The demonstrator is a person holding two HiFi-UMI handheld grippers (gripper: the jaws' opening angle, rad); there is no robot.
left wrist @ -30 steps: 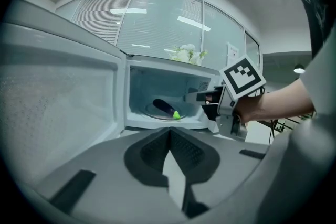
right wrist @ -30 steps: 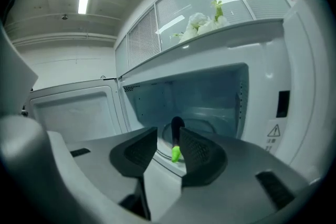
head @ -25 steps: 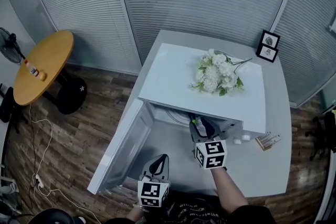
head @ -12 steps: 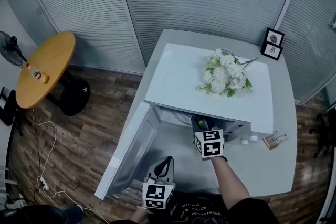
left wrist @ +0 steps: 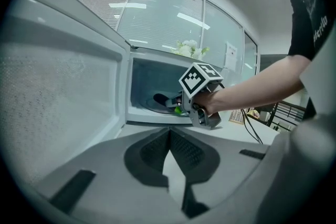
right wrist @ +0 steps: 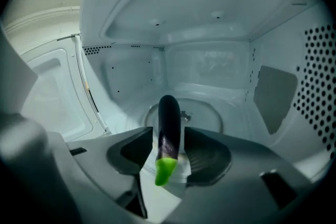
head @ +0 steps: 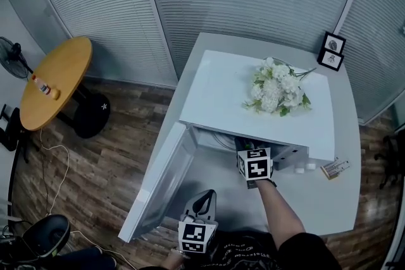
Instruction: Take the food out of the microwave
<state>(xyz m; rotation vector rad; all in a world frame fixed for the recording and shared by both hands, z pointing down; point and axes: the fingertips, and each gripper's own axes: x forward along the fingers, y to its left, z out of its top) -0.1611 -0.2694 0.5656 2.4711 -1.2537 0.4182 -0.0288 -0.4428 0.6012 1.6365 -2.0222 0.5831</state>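
A white microwave (head: 253,104) stands on the grey counter with its door (head: 161,183) swung open to the left. Inside, a dark purple eggplant (right wrist: 169,118) with a green stem lies on the glass turntable (right wrist: 207,113), stem end toward me. My right gripper (right wrist: 169,135) reaches into the cavity. Its jaws have just been opening and now stand on either side of the eggplant's stem end, with thin gaps to the pads. In the head view only its marker cube (head: 255,164) shows. My left gripper (head: 204,200) hovers shut before the door, holding nothing.
A bunch of white flowers (head: 278,90) lies on top of the microwave. Two small picture frames (head: 332,50) stand at the counter's far right corner, and a small card box (head: 335,167) sits right of the microwave. A round wooden table (head: 54,79) stands off to the left.
My right gripper has gone lower and deeper into the microwave's mouth, so its jaws are now hidden under the top in the head view. The left gripper has stayed put.
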